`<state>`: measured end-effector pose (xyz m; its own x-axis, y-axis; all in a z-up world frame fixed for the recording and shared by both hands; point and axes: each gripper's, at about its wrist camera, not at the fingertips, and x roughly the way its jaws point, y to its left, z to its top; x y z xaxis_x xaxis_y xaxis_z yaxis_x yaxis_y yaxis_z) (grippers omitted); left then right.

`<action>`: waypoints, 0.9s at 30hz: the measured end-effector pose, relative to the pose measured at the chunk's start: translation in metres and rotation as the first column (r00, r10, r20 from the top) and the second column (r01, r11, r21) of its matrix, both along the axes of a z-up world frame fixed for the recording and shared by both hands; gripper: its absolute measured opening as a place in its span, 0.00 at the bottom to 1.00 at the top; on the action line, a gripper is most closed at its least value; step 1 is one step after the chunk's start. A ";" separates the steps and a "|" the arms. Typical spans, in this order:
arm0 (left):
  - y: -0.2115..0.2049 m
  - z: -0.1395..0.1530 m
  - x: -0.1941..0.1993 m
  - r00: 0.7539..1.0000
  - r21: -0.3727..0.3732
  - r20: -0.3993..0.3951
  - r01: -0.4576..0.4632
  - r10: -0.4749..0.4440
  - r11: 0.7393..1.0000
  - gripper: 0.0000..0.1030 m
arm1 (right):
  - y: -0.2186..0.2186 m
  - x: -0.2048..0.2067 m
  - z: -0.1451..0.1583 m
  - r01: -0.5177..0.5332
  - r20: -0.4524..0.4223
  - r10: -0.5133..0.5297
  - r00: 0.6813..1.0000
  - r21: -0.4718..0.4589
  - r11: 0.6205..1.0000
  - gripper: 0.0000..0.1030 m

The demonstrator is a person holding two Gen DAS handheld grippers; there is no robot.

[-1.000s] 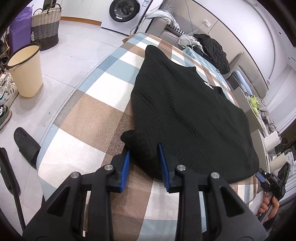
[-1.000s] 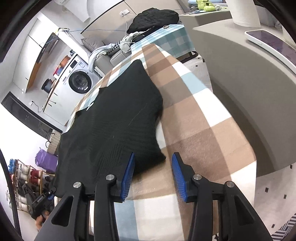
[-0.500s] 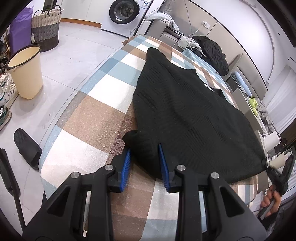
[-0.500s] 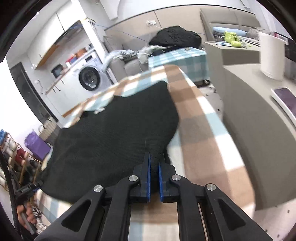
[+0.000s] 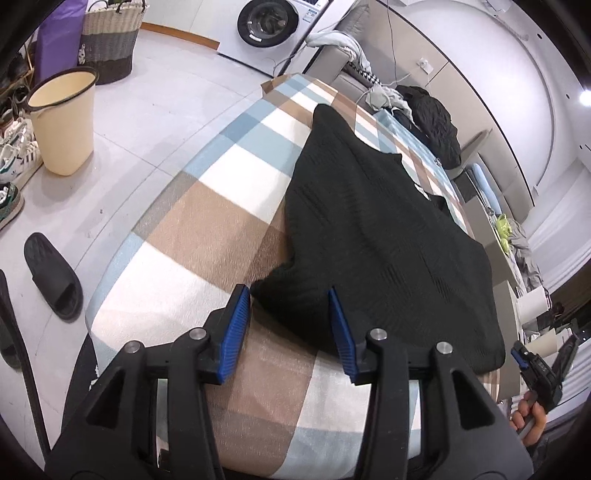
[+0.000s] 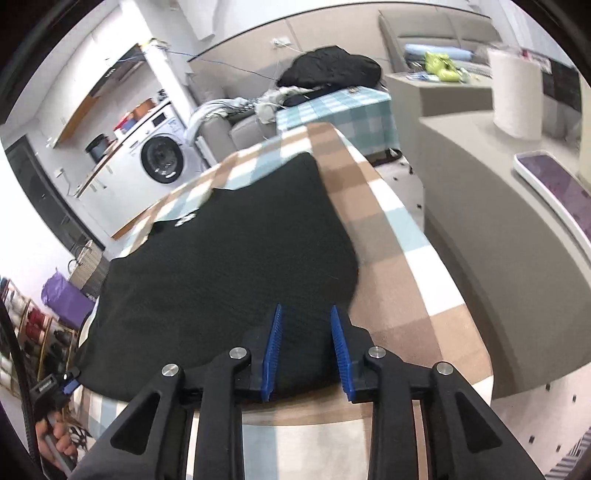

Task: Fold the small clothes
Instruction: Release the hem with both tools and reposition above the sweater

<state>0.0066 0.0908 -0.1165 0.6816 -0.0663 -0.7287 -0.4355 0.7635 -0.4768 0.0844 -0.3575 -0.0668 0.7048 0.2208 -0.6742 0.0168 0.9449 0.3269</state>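
Laundry room, washer [image 5: 266, 22] at the back, and a checked table [image 5: 207, 206] with the black top [image 5: 388, 236] spread flat across it. Both grippers sit at its near hem, one at each corner.

Big change on the right: a half second ago the right gripper [image 6: 306, 347] was clamped tight on the hem, and now its jaws are opening, cloth lying between the blue pads but no longer squeezed. The left gripper [image 5: 290, 325] is opening too, wider than a second ago, its pads either side of the corner tab with a clear gap at the inner pad. So the hem looks released on both sides; I'd judge that tug was a straightening pull, and the actual fold hasn't begun.

The left view gives the top's whole outline, a bucket [image 5: 62, 122] and slipper [image 5: 53, 280] on the floor, plus the other hand [image 5: 528, 421]. The right view alone shows the counter, paper roll [image 6: 515, 94] and neck label [image 6: 184, 219].
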 end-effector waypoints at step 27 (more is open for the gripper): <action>-0.012 0.002 -0.033 0.997 -0.111 0.065 -0.039 0.047 0.993 0.45 | 0.089 0.026 0.007 -0.237 -0.004 0.237 0.972 -0.035 0.971 0.40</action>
<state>-0.0266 0.0787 -0.1142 0.7329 -0.1128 -0.6709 -0.4308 0.6863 -0.5860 0.1100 -0.2685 -0.0602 0.6354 0.3573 -0.6846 -0.2087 0.9330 0.2933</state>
